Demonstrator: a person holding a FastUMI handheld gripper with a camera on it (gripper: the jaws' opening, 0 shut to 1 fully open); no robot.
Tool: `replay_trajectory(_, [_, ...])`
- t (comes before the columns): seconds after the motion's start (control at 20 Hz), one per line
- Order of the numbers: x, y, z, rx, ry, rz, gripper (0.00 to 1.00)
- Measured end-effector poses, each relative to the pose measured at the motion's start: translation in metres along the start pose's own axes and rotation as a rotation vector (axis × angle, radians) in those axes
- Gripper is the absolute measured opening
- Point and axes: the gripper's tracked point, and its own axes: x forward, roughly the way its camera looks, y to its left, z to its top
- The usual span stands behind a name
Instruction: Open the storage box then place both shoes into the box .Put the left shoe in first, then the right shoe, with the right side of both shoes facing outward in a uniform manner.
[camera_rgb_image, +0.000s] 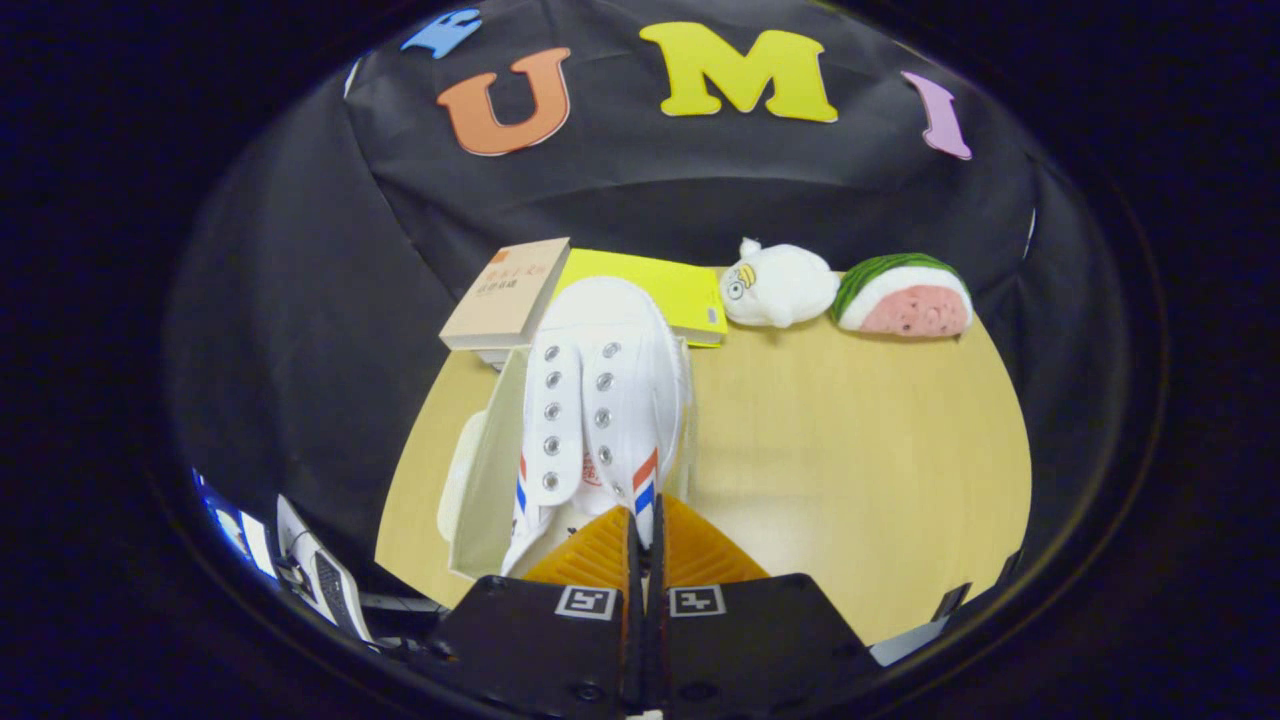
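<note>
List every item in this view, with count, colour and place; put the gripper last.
shoe: one, white with red and blue stripes, held over the storage box, just ahead of the fingers.
storage box: one, whitish, open, on the table under the shoe.
book: one, tan, beyond the box.
yellow book: one, flat, beyond the shoe.
plush bird: one, white, beside the yellow book.
watermelon plush: one, green and pink, beside the bird.
table: one, light wood.
gripper: one, fingers closed on the shoe's heel edge.
</note>
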Motion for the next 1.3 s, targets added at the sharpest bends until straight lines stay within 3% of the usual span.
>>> replay_trajectory(0.4, [0.066, 0.004, -0.022, 0.011, 0.028, -0.104, 0.05])
replay_trajectory(0.6, [0.072, -0.011, -0.028, 0.023, -0.013, -0.187, 0.06])
replay_trajectory(0.8, [0.071, -0.012, -0.025, 0.033, -0.053, -0.185, 0.06])
replay_trajectory(0.9, [0.067, -0.009, -0.020, 0.017, -0.104, -0.171, 0.16])
replay_trajectory(1.05, [0.051, -0.011, -0.016, 0.002, -0.165, -0.203, 0.39])
replay_trajectory(1.1, [0.046, -0.009, -0.014, -0.007, -0.195, -0.203, 0.39])
replay_trajectory(1.15, [0.033, -0.007, -0.011, -0.018, -0.225, -0.199, 0.50])
replay_trajectory(1.3, [0.007, -0.012, -0.008, -0.026, -0.299, -0.224, 0.62])
